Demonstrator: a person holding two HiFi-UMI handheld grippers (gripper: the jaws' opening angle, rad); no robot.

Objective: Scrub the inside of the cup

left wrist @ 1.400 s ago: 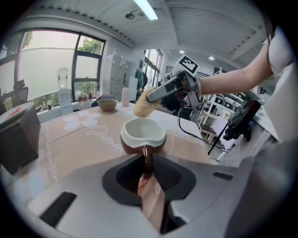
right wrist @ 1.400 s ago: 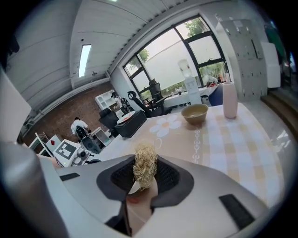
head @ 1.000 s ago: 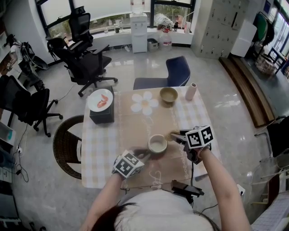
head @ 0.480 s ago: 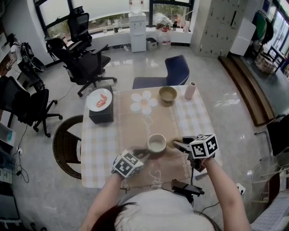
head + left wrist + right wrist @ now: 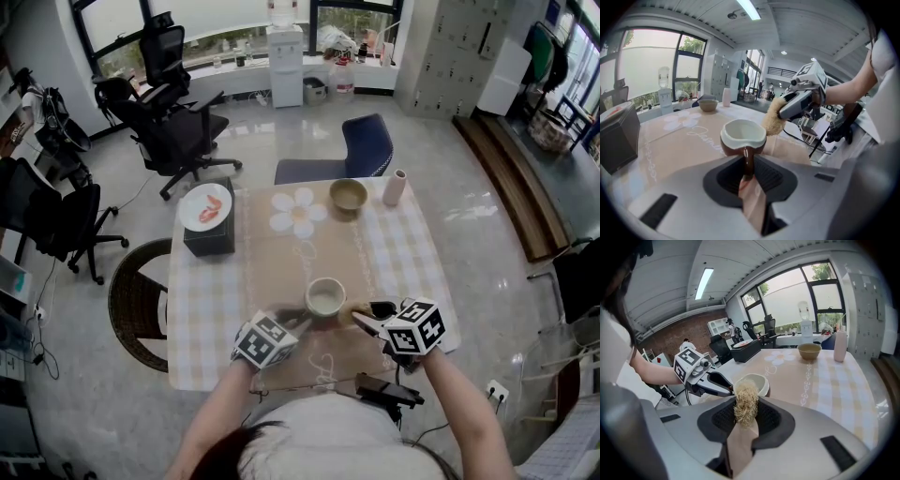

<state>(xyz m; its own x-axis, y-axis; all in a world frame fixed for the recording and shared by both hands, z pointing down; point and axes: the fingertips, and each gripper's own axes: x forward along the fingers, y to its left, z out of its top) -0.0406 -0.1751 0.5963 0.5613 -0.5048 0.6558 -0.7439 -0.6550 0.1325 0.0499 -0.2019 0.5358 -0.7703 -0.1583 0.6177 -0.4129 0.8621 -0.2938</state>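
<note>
At the near edge of a cloth-covered worktop [image 5: 412, 251], a person works with a tool in each hand over a brown cup [image 5: 325, 298] with a white inside, which stands upright on the tan runner [image 5: 298, 258] down the middle of the cloth. The left hand-held gripper [image 5: 748, 169] is clamped narrowly on the cup's handle, its jaws pinching the thin brown loop from either side. The right hand-held gripper [image 5: 745, 420] holds a tuft of straw-coloured scrub pad [image 5: 746, 403] between its jaws; the pad sits outside the cup, just beside the rim on the person's right, and whether it touches the rim cannot be told. The cup's inside looks bare and pale. At the far end of the worktop stand a tan bowl [image 5: 348, 195] and, near it at the corner, a pale pink bottle [image 5: 396, 188], both well apart from the cup. On the left edge a white plate [image 5: 206, 207] with something red on it rests on a black box [image 5: 210, 242].
</note>
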